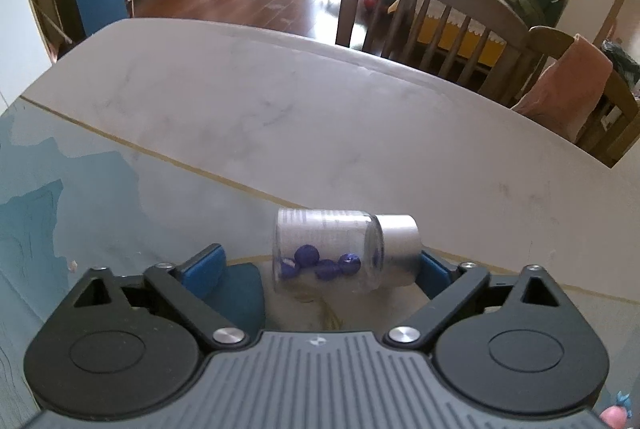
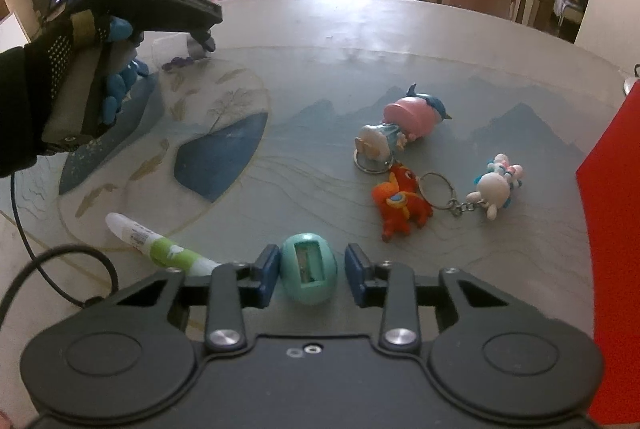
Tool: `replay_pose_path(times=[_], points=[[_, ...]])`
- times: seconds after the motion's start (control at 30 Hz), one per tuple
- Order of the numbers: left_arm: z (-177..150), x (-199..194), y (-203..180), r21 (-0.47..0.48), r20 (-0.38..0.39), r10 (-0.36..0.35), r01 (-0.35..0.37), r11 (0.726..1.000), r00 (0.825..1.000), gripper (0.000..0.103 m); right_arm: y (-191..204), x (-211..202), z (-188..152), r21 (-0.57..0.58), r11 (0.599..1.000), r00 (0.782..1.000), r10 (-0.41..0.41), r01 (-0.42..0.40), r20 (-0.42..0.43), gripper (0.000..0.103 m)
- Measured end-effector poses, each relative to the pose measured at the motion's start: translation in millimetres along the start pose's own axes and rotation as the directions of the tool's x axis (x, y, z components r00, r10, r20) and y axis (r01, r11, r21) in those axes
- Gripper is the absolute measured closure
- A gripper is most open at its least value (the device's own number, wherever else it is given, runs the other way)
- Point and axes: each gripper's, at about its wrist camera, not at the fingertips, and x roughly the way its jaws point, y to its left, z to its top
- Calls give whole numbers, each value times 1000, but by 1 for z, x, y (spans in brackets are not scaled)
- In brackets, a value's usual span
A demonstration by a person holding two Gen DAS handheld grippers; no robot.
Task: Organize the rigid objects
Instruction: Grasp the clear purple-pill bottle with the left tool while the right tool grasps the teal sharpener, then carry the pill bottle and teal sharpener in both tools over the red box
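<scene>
A clear jar [image 1: 328, 253] with a silver cap and several blue beads inside lies on its side on the table between the fingers of my left gripper [image 1: 320, 265], which is open around it. It also shows far left in the right wrist view [image 2: 176, 51]. My right gripper [image 2: 310, 275] is open, its blue pads either side of a teal egg-shaped toy [image 2: 308, 273] without clearly touching it.
A white and green tube [image 2: 156, 247] lies left of the egg. A pink figure [image 2: 404, 123], an orange figure [image 2: 400, 205] and a white keychain figure [image 2: 494, 187] lie at right. A red box [image 2: 612, 229] stands at the right edge. Chairs [image 1: 432, 17] line the far side.
</scene>
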Motion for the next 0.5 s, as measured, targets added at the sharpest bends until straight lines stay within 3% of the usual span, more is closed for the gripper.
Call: replay_pose_path(times=[0.1,0.5], points=[[-2,-6,-2,28,20,5,-6,1000,1000,32,-3,-1,-1,10,1000,1000,-5,5,5,73],[-17,-32,7,72,8,-63,62,995,998,33,-18,-31,-8,82,996,999,-32,29,29,73]])
